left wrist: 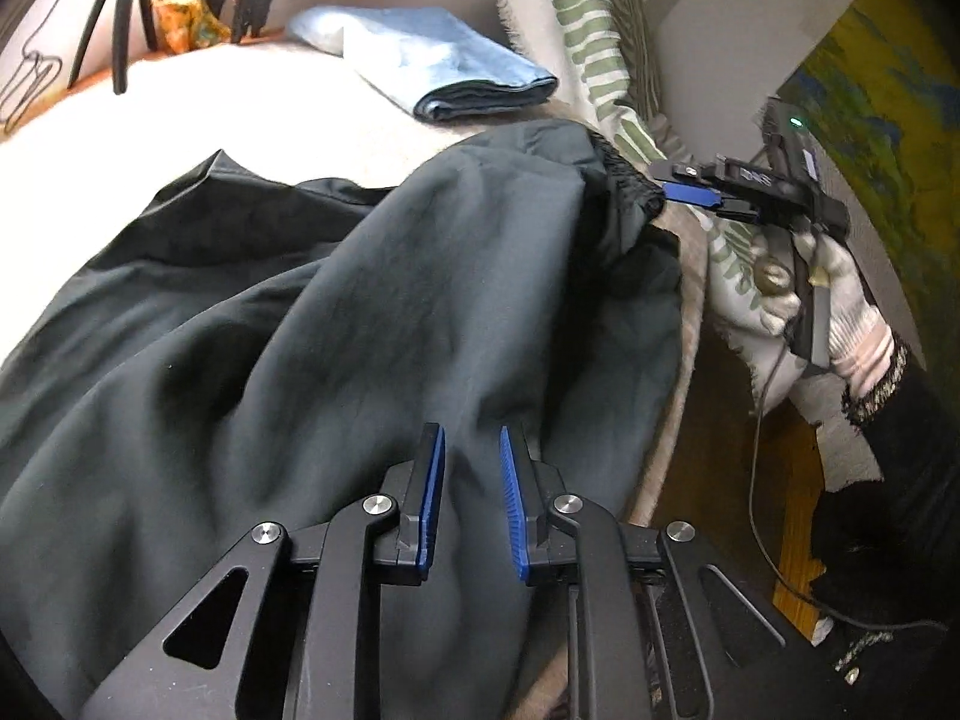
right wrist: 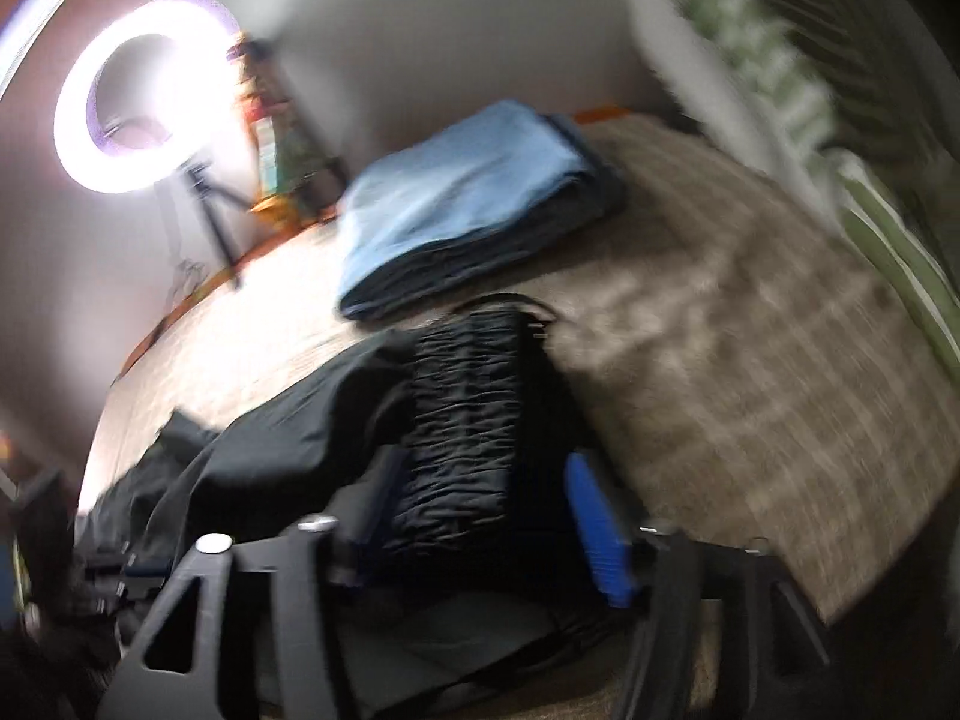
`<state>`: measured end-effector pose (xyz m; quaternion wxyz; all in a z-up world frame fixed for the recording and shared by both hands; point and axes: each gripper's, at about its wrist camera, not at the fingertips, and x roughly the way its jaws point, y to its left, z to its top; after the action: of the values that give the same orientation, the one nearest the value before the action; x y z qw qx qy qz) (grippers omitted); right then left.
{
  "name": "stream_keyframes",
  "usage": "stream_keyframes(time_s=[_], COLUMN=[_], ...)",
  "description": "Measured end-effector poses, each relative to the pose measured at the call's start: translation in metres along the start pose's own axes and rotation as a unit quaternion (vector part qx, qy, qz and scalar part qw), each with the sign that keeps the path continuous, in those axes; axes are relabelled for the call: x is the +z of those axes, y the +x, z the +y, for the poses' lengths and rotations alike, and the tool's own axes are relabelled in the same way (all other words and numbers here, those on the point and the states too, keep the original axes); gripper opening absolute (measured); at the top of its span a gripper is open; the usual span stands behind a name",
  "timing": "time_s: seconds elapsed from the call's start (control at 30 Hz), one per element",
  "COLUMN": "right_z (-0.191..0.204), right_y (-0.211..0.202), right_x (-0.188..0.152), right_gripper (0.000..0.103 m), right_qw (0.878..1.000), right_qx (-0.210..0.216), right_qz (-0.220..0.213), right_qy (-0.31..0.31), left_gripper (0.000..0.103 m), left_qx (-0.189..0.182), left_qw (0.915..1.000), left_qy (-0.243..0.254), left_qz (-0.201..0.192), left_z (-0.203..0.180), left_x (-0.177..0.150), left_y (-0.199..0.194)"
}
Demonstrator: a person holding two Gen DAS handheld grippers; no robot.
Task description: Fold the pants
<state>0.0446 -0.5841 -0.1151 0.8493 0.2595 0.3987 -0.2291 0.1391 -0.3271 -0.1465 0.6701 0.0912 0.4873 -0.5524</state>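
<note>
Dark pants (left wrist: 360, 312) lie bunched on a beige bed cover (left wrist: 240, 108). The left gripper (left wrist: 472, 450) has its blue pads narrowly apart with a ridge of the fabric between them; whether they pinch it I cannot tell. The right gripper (right wrist: 486, 480) straddles the elastic waistband (right wrist: 474, 408), jaws apart. Folded blue cloth (left wrist: 432, 66) lies beyond.

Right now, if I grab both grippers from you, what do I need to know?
Left gripper: jaws narrow over a fold of the dark pants; a firm pinch is unclear.
Right gripper: open, jaws either side of the waistband.
Pants: bunched on the bed, no neat fold yet.
Left to do: smooth, fold, perhaps set by the folded blue cloth.
</note>
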Motion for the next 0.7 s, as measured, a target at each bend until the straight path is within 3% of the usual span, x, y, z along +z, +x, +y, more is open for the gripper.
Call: stream_keyframes(time_s=[0.03,0.07,0.1,0.23,0.3,0.33,0.4,0.47,0.57,0.7], right_z=[-0.005,-0.008,-0.009,-0.011,-0.011,-0.012,-0.015,-0.017,-0.013,-0.005], right_y=[0.002,0.002,0.004,0.016,0.024,0.028,0.033,0.033,0.019,-0.017], right_x=[-0.002,-0.005,-0.007,-0.017,-0.018,-0.017,-0.014,-0.011,-0.005,0.007], right_gripper=[0.068,0.068,0.068,0.065,0.057,0.054,0.038,0.026,0.015,0.011], right_qw=[1.000,0.998,0.997,0.989,0.986,0.984,0.982,0.980,0.981,0.986], right_qx=[0.003,0.017,0.030,0.074,0.081,0.082,0.084,0.088,0.092,0.097], right_qz=[0.011,0.019,0.024,0.048,0.056,0.054,0.048,0.039,0.019,-0.014], right_qy=[0.026,0.050,0.068,0.116,0.136,0.147,0.163,0.176,0.168,0.137], left_gripper=[0.029,0.047,0.053,0.054,0.054,0.053,0.050,0.022,0.007,0.005], left_qx=[0.004,0.018,0.033,0.072,0.087,0.086,0.081,0.087,0.076,0.058], left_qw=[0.9999,0.9996,0.9988,0.9923,0.9896,0.9898,0.9907,0.9890,0.9902,0.9942], left_qy=[0.009,0.023,0.036,0.094,0.104,0.102,0.099,0.111,0.112,0.090], left_qz=[0.001,0.004,0.009,0.037,0.048,0.049,0.045,0.043,0.036,0.017], left_z=[-0.005,-0.010,-0.016,-0.032,-0.032,-0.030,-0.025,-0.022,-0.015,-0.009], left_x=[-0.001,-0.002,-0.004,-0.013,-0.017,-0.018,-0.020,-0.021,-0.022,-0.019], left_y=[-0.002,-0.002,-0.001,0.008,0.013,0.013,0.009,0.007,0.001,-0.011])
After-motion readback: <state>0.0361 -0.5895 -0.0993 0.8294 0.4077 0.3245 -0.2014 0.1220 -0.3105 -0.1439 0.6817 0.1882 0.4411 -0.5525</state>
